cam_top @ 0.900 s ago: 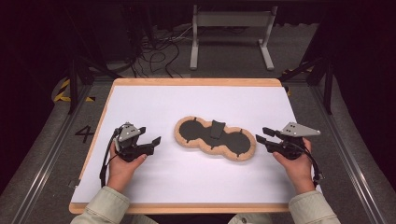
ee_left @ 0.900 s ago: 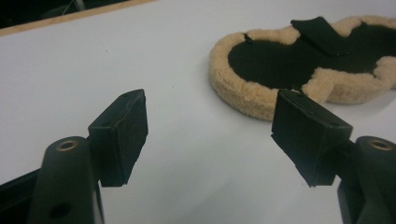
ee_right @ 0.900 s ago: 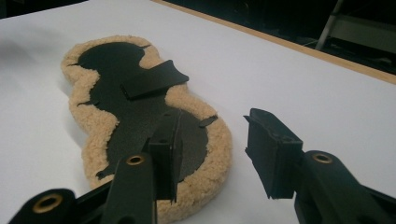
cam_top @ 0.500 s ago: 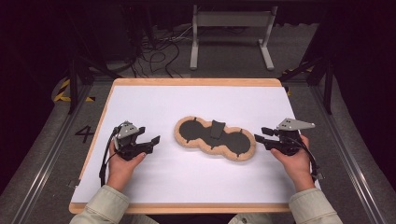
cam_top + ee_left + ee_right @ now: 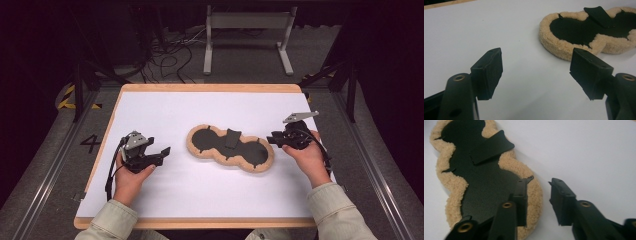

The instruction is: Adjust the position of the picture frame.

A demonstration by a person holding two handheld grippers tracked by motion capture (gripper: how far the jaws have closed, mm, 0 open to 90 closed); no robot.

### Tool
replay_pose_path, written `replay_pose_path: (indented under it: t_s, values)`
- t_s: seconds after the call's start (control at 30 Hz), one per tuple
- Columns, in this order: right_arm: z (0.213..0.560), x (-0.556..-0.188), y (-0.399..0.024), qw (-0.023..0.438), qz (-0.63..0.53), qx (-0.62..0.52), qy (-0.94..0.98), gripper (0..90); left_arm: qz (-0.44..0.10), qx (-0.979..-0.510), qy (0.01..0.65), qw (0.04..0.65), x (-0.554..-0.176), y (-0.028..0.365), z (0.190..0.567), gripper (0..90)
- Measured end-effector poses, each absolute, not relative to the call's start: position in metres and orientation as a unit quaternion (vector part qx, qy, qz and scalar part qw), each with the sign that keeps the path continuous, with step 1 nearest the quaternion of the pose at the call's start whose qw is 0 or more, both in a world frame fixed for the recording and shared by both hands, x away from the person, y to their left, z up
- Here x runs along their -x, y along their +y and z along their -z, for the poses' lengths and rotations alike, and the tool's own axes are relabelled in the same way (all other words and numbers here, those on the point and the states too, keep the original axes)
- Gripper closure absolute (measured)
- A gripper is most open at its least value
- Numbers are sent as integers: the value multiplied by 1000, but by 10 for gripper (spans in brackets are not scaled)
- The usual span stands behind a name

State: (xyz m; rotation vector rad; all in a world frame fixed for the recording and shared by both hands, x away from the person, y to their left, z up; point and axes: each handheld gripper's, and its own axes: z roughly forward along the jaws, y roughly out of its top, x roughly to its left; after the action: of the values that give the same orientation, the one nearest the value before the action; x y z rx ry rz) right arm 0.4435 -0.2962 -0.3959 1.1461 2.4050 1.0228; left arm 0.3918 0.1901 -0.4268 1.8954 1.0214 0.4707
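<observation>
1. Currently the fleece pad (image 5: 230,148) lies flat on the surface (image 5: 165,112) between both grippers.
2. Left gripper (image 5: 161,150): fingers (image 5: 487,71) wide apart, empty.
3. Right gripper (image 5: 537,195): fingers straddle the pad's rim, unclosed; pinching only fluff could slip.

Bright, evenly lit table (image 5: 165,112), dark surroundings; close gripper views slightly soft.

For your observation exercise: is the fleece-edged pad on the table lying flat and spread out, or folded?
Spread flat. The fleece-edged pad lies open on the white table, black face up, its whole double-lobed outline visible; just a small black flap rests across its middle.
</observation>
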Motion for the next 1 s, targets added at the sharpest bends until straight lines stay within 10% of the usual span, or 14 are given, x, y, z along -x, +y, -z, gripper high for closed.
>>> replay_pose_path:
  t_s: [0.2, 1.0]
  values:
    - [402, -460, -293, 136, -330, -404, 842, 889, -192, -771, 411, 448, -392, 189, 427, 270]
    - [431, -482, -284, 72, -294, -400, 865, 900, -186, -771, 414, 447, -393, 186, 429, 265]
